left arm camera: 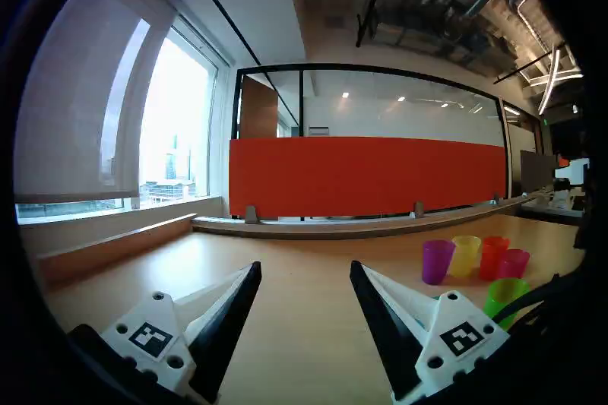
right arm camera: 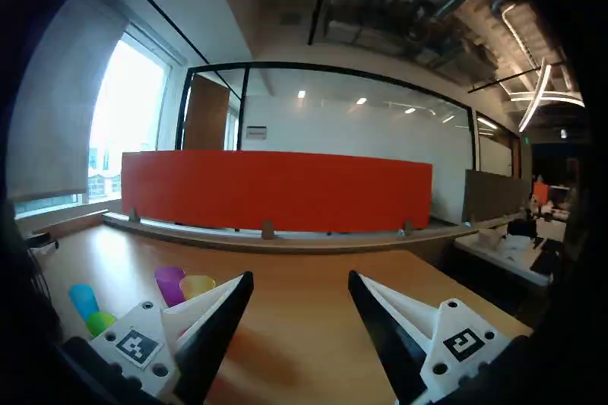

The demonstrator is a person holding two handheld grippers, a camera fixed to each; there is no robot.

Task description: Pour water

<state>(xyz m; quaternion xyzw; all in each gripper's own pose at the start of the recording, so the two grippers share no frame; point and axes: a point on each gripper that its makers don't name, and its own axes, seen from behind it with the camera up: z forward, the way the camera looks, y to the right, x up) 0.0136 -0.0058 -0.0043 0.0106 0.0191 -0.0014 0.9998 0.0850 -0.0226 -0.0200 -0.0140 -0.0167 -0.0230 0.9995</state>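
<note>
In the left gripper view, my left gripper (left arm camera: 305, 272) stands open over the wooden desk (left arm camera: 304, 329), with nothing between its fingers. To its right stands a cluster of plastic cups: purple (left arm camera: 436, 261), yellow (left arm camera: 465, 255), orange-red (left arm camera: 492, 256), pink (left arm camera: 514, 263) and green (left arm camera: 505, 297). In the right gripper view, my right gripper (right arm camera: 300, 283) is open too and holds nothing. Left of it sit a blue cup (right arm camera: 83, 301), a green cup (right arm camera: 99, 322), a purple cup (right arm camera: 169, 284) and a yellow cup (right arm camera: 196, 286), partly hidden behind the left finger (right arm camera: 209, 321).
An orange partition panel (left arm camera: 365, 175) runs along the desk's far edge, with a glass wall behind. A bright window (left arm camera: 167, 131) lies to the left. Another desk with clutter (right arm camera: 517, 242) stands to the right, across a gap.
</note>
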